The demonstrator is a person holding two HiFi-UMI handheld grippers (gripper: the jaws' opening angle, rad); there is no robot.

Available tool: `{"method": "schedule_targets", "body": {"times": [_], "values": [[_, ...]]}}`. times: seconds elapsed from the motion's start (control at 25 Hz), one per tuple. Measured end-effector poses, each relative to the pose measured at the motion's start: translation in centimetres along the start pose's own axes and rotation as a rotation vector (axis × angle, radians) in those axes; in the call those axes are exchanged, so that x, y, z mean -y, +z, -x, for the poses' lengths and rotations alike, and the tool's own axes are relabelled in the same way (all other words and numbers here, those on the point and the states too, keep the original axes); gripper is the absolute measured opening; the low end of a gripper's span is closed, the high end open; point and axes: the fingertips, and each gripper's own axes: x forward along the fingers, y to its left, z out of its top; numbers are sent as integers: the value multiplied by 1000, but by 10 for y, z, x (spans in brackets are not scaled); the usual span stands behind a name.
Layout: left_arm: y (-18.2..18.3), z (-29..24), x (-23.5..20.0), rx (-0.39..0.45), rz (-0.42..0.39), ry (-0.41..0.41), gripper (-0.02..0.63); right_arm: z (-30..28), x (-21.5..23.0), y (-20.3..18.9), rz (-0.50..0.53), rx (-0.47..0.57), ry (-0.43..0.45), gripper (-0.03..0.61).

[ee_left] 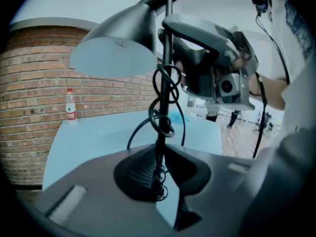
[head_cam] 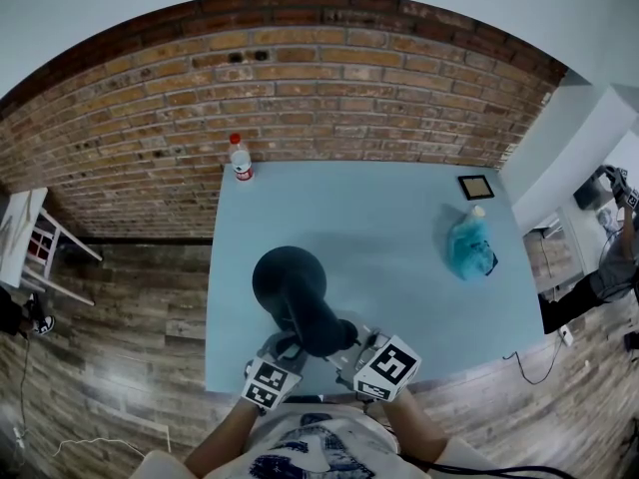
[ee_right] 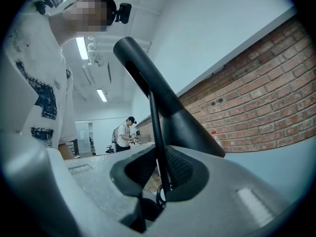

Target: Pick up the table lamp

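A dark table lamp (head_cam: 292, 285) hangs over the near part of the light blue table (head_cam: 399, 218), held between both grippers. My left gripper (head_cam: 285, 345) is shut on the lamp's thin stem (ee_left: 165, 107), where a black cord (ee_left: 163, 117) coils round it. The shade (ee_left: 113, 53) spreads at the upper left of the left gripper view. My right gripper (head_cam: 351, 352) is shut on the same stem (ee_right: 156, 132) from the other side, with the shade's neck (ee_right: 182, 117) rising to the right. The lamp's foot is hidden.
A water bottle (head_cam: 241, 158) stands at the table's far left corner by the brick wall. A blue bag (head_cam: 469, 247) and a small dark frame (head_cam: 476, 186) lie at the right. A white chair (head_cam: 30, 238) stands on the floor, left.
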Motion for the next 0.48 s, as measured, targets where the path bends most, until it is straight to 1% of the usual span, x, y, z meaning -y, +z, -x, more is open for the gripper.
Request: {"method": "schedule_targets", "body": {"times": [0.24, 0.48], "values": [[-1, -2, -1, 18, 20, 12, 38, -1, -1, 0, 0, 0, -5, 52], [-1, -2, -2, 15, 42, 11, 44, 0, 0, 0, 4, 7, -24, 51]]}}
